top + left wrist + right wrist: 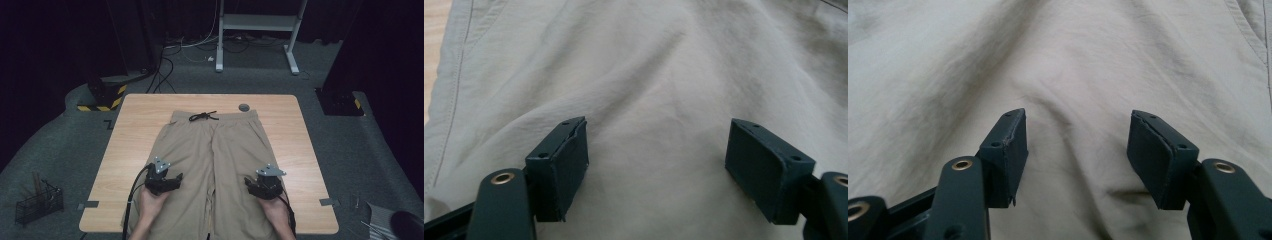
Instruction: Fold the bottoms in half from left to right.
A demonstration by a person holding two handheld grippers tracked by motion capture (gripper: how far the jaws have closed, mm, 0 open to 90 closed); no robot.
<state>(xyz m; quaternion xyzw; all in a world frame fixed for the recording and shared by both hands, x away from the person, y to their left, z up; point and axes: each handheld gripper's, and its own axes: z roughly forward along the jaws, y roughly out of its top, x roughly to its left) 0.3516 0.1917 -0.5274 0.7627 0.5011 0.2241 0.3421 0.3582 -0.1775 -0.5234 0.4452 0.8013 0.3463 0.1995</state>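
Left tool jaws apart over left leg of khaki shorts, nothing gripped. Right tool likewise over right leg. Shorts flat on desk.

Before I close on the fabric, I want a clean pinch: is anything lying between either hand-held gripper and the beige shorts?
Nothing visible. The left hand-held gripper and right hand-held gripper stand open directly over bare cloth of the beige shorts; the drawstring lies far off at the waistband.
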